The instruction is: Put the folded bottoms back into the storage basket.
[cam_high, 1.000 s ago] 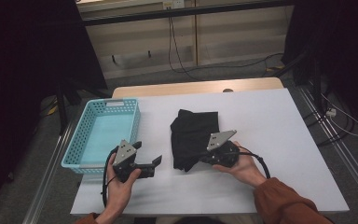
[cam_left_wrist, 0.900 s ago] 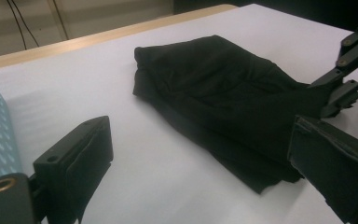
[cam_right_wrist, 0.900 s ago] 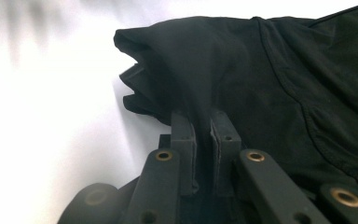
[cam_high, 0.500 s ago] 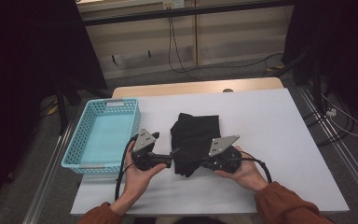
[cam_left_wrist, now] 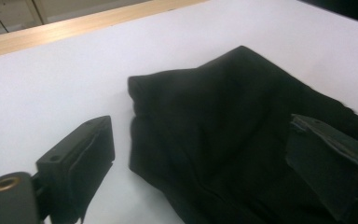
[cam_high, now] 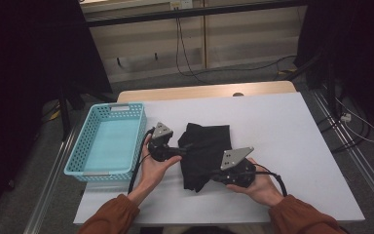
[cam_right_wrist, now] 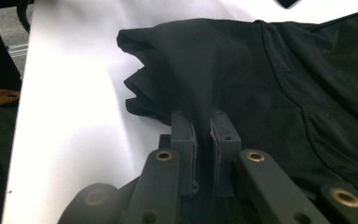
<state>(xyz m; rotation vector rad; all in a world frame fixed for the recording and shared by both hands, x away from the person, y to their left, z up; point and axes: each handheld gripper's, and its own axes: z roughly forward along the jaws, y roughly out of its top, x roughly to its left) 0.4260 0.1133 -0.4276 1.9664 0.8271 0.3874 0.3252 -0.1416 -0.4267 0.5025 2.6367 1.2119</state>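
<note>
**Left gripper closing in on the cloth while right keeps its pinch**

What's changed: the left gripper (cam_high: 181,151) has been travelling across the table from beside the basket and is now arriving at the left edge of the soft black fabric garment (cam_high: 205,153). Its jaws are standing wide apart, nothing pressed betw. them; in the left gripper view one jaw is sitting on bare table just beside the folded corner (cam_left_wrist: 140,93), the other is hovering over the cloth itself, so the edge is lying betw. them but ungripped. The right gripper (cam_right_wrist: 204,140) has barely shifted: jaws clenched tight on a bunched fold at the garment's near edge, cloth squeezed up betw. the pads.

Meaning, prob.: w/ one edge pinned already, the left is lining up a second grip, likely for folding or lifting the piece. Next move needs the left jaws closing on that thick corner w/o pushing it away.

Materials: the garment is matte, limp, layered, w/ a stitched seam (cam_right_wrist: 284,70) curving across it; folds are rounded & slack, should drape when raised. The smooth white tabletop (cam_high: 282,122) is giving little friction. The turquoise perforated plastic basket (cam_high: 78,153) is standing well to the outside of the left jaws, w/ nothing visible inside.
</note>
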